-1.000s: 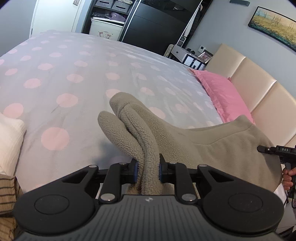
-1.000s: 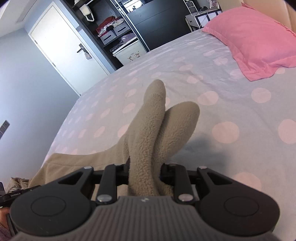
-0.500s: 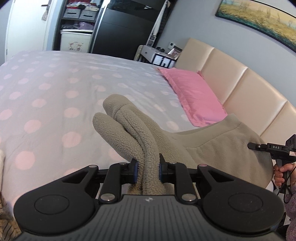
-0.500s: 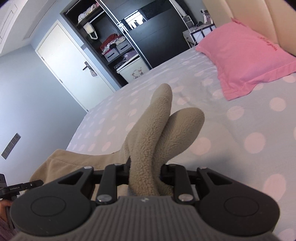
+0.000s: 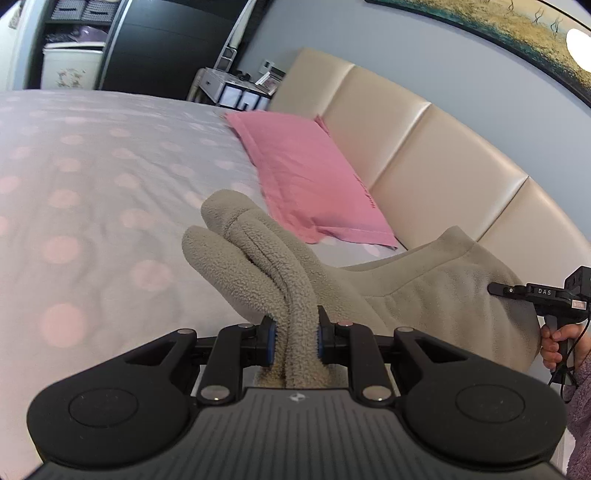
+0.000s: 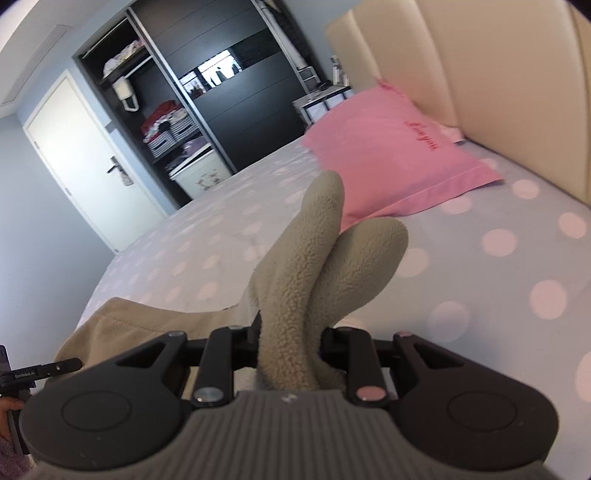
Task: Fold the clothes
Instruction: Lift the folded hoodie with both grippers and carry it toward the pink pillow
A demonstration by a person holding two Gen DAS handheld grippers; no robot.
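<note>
Fleece garment [image 5: 295, 295] bunched between both jaws (lifted)

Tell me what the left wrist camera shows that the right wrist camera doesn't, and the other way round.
Only the left wrist view shows the framed painting above the headboard and the right gripper from outside, held by a hand.

Only the right wrist view shows the white door and the open wardrobe shelves.

Both show the beige fleece garment, pinched in the viewing gripper and stretched between the two, plus the pink pillow, the dotted bedcover and the cream headboard.
</note>
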